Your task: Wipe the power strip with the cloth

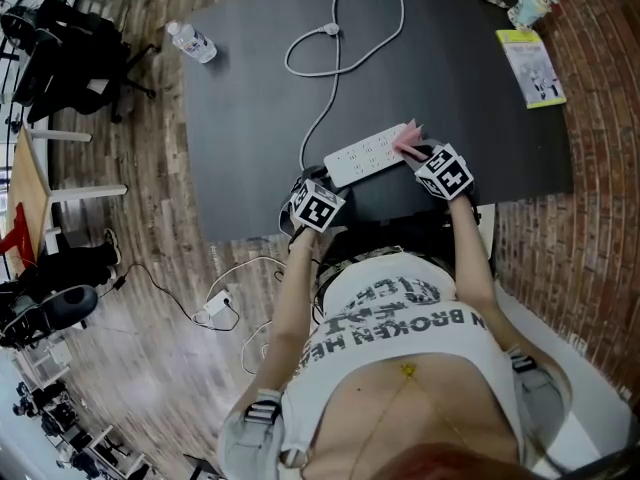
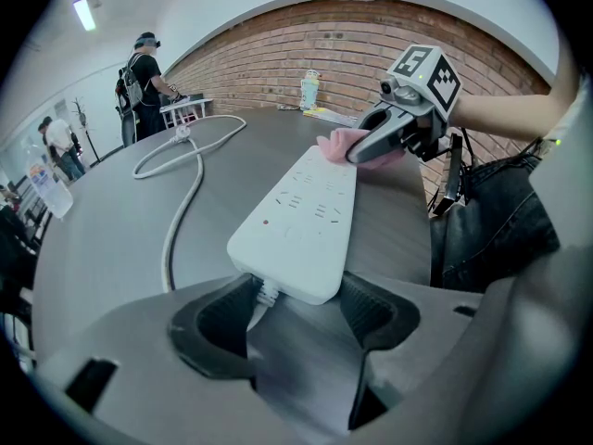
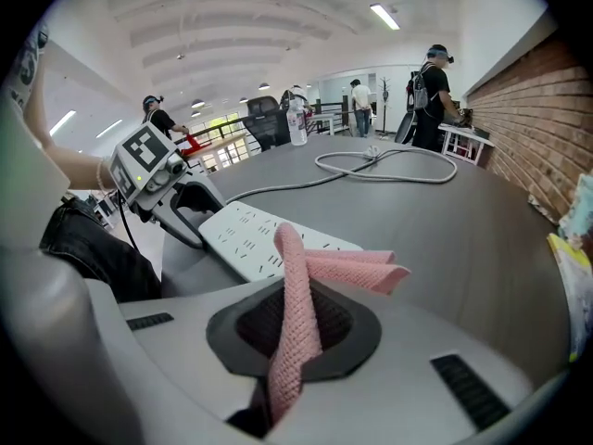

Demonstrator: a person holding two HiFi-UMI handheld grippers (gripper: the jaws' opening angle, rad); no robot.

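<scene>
- The room, in the head view, has a wooden floor (image 1: pixel 150 268) on the left and a brick wall (image 1: pixel 590 118) on the right. Only the two gripper views show the white ceiling with strip lights and people standing far off (image 3: pixel 431 91).
- The table (image 1: pixel 250 88) is dark grey and matte.
- The power strip (image 1: pixel 368 155) is white and lies flat near the table's near edge, slanting towards its far right. Its white cord (image 1: pixel 402 13) loops towards the far edge.
- The left gripper (image 2: pixel 287 304) is at the near edge. Its own view shows the jaws closed round the strip's cord end, one pad on each side.
- The right gripper (image 3: pixel 295 327) is over the strip's other end. Its jaws pinch the pink cloth (image 3: pixel 298 286), which the left gripper view shows resting on the strip's far end (image 2: pixel 335 142).
- A yellow-green booklet (image 1: pixel 531 68) lies by the right edge.
- A clear bottle (image 1: pixel 192 42) lies near the far left corner.
- A small cup (image 1: pixel 531 6) stands at the far right corner.
</scene>
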